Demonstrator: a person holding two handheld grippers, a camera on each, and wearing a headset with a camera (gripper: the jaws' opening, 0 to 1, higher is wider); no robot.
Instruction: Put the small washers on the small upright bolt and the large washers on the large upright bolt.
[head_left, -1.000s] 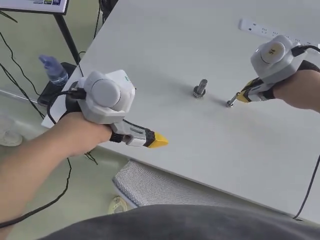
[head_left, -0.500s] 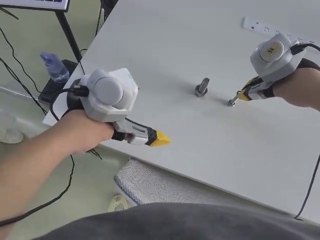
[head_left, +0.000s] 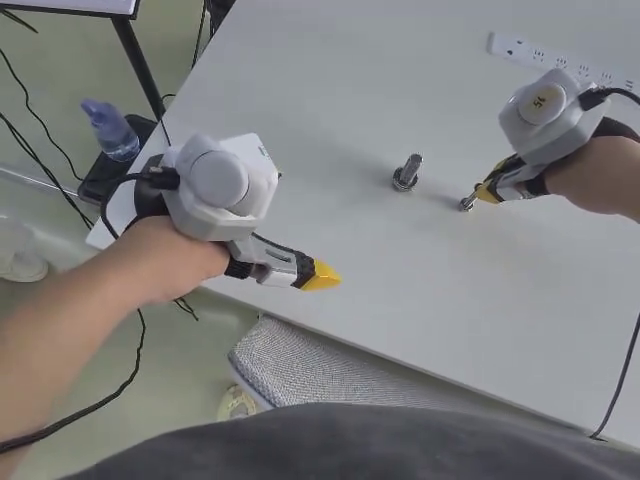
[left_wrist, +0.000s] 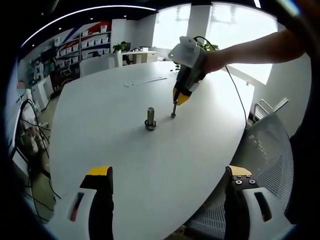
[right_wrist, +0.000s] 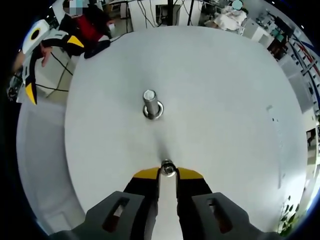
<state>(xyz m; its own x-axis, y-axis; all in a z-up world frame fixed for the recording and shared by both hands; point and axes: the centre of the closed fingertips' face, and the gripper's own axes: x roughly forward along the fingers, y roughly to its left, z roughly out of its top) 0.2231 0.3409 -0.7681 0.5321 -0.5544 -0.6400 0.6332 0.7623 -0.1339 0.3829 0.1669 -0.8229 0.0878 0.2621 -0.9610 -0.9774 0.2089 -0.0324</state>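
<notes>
Right gripper: yellow-tipped jaws narrow, tips flanking top of small upright steel bolt; real grip unclear. Large upright steel bolt near, apart, mid white tabletop, bare surface all round. Left gripper: jaws wide, over near table edge. Grey mesh chair below that edge.

Thick steel upright bolt stands mid-top on the white workbench. Thin steel upright bolt is just right of it, between your right gripper jaw tips. Your left gripper hangs over the near-left edge, well apart. White plastic power strip lies far behind.
</notes>
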